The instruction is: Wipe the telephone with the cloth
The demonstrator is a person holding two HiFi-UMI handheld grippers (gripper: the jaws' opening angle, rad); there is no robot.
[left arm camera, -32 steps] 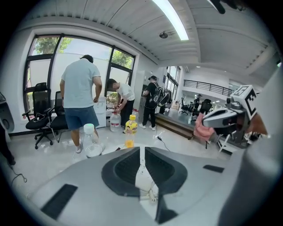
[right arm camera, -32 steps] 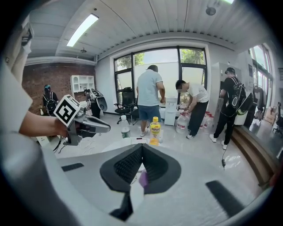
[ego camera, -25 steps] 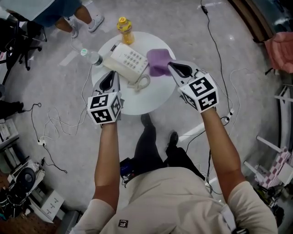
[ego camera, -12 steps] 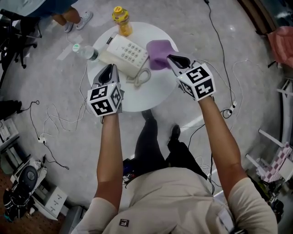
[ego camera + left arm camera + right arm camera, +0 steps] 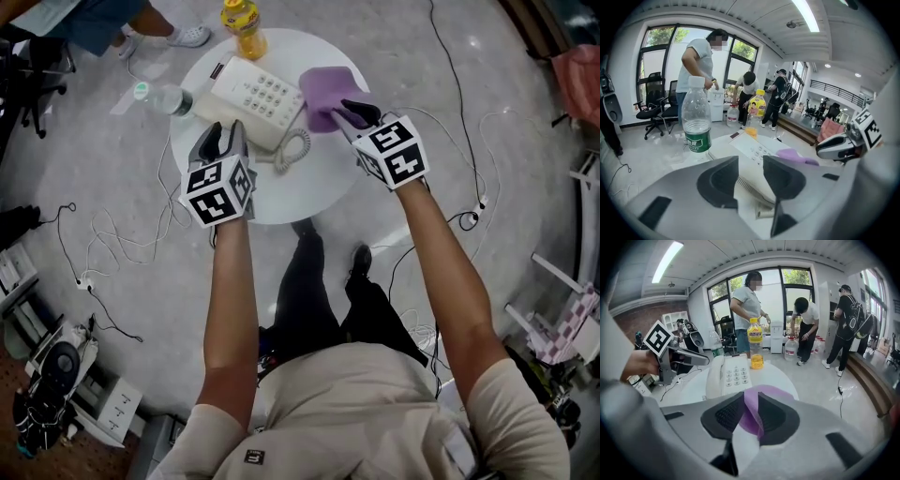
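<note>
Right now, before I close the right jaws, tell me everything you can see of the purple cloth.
The purple cloth looks like soft fabric. It lies loosely bunched with folds on the white round table, just right of the telephone; whether the two touch I cannot tell. The right gripper hovers at the cloth's near edge. Its jaws have just been opening, and the cloth shows in the gap between them, not pinched.

Beige short-sleeved shirt [image 5: 356, 403], black trousers [image 5: 305, 300], black shoes [image 5: 359, 258]; grey left gripper [image 5: 223, 141] and right gripper [image 5: 349, 111] with black pads [image 5: 717, 183], each bearing a white cube [image 5: 217, 192] of black square markers
</note>
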